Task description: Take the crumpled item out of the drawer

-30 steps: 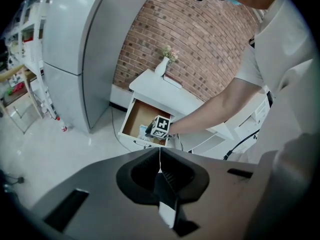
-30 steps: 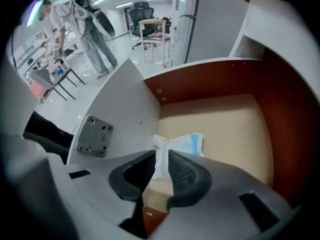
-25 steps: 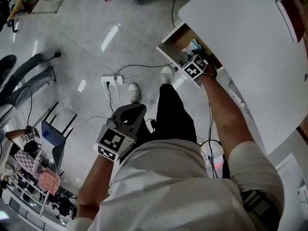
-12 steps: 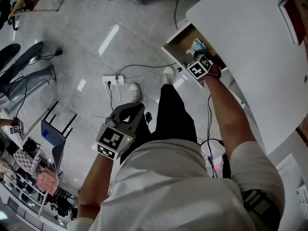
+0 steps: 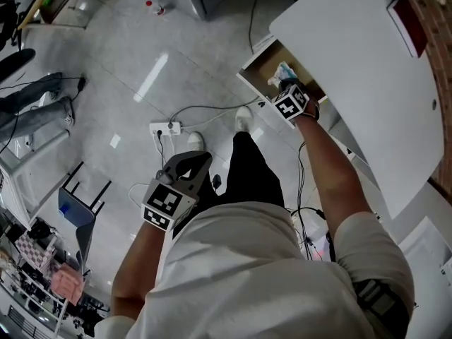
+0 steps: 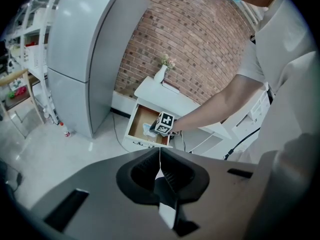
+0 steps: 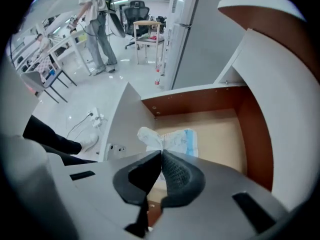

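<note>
The crumpled item, a white and light-blue wad, lies in the open wooden drawer near its front left corner. My right gripper reaches down into the drawer; its jaws are pressed together, with the wad's white bunched end pinched at their tips. In the head view the right gripper sits over the drawer, and the crumpled item peeks out just beyond it. My left gripper hangs shut by my left leg, holding nothing. From there the left gripper sees the drawer far off.
The white tabletop overhangs the drawer on its right. A power strip and cables lie on the floor by my shoes. A tall grey fridge stands left of the drawer unit. A person and a chair are far behind.
My right gripper has stayed at the drawer, edging slightly deeper toward the wad. The left gripper has barely moved. The head camera has shifted a little.
</note>
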`<move>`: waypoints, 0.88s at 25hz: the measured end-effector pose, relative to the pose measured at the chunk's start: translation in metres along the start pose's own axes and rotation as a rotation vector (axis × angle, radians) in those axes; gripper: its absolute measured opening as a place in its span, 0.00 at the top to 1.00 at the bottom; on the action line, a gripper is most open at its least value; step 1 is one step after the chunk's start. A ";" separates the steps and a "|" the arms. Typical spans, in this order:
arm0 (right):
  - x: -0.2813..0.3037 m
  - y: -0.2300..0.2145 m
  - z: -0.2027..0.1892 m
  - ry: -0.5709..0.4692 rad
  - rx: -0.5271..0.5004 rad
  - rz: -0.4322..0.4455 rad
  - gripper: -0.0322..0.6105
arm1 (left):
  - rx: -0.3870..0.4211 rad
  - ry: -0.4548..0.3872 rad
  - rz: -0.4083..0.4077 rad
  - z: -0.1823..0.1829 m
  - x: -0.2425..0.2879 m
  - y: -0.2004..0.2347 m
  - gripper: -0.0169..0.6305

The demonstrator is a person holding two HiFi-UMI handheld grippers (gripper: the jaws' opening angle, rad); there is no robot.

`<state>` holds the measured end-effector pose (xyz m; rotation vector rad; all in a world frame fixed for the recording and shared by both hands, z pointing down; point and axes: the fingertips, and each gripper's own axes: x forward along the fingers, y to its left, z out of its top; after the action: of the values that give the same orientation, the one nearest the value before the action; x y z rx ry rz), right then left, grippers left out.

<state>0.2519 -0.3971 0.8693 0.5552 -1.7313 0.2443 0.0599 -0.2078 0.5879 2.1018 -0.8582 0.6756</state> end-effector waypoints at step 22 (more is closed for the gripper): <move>-0.228 0.161 0.065 -0.150 0.110 -0.050 0.90 | 0.079 -0.194 0.008 -0.041 -0.192 -0.001 0.94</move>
<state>0.1506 -0.2342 0.6562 0.7122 -1.8540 0.2692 -0.0685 -0.1064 0.4793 2.2635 -0.9602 0.5228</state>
